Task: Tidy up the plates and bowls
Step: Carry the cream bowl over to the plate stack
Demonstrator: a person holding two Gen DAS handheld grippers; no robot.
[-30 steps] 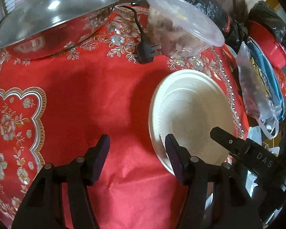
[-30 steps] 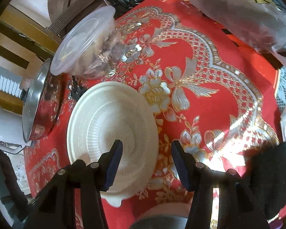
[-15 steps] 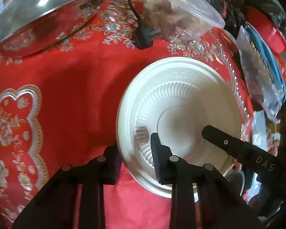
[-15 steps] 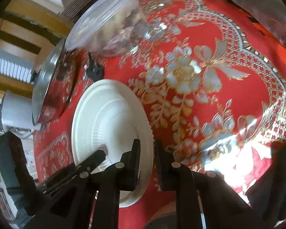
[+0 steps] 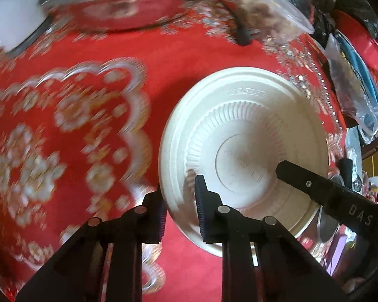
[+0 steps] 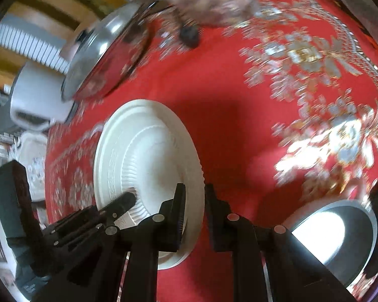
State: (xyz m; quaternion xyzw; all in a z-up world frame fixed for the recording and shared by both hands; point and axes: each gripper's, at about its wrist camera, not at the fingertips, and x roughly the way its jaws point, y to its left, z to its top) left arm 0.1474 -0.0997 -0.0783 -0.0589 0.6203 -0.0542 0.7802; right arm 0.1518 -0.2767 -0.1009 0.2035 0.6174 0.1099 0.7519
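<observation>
Right now my left gripper (image 5: pixel 180 207) is pinching the near rim of the white plate (image 5: pixel 242 136), one finger under the edge and the other pressed on the ribbed inner slope. My right gripper (image 6: pixel 192 211) is clamped on the opposite rim of the same plate (image 6: pixel 143 151), with one finger on the inside and the other behind the edge. In the left wrist view the right gripper's black finger reaches across the plate from the lower right; in the right wrist view the left gripper's finger lies on the plate's ribbed wall at the lower left.

The plate is tilted up between both grippers, above the red tablecloth (image 5: pixel 163 58) with its gold and silver flower pattern (image 6: pixel 302 55). Whether its lower edge touches the cloth, I cannot tell.

Further out, a steel pot with a lid (image 5: pixel 128 7) stands at the far side of the table, and a white appliance (image 6: pixel 35 98) sits just beside it. A clear plastic container (image 5: pixel 272 17) with something brownish inside stands to the right of the pot, a black plug (image 5: pixel 244 36) lying on the cloth beside it. Bags and red and blue dishes (image 5: pixel 363 50) crowd the right edge. A round metal bowl (image 6: pixel 332 236) shows low on the right in the right wrist view. Much of the background is blurred.
</observation>
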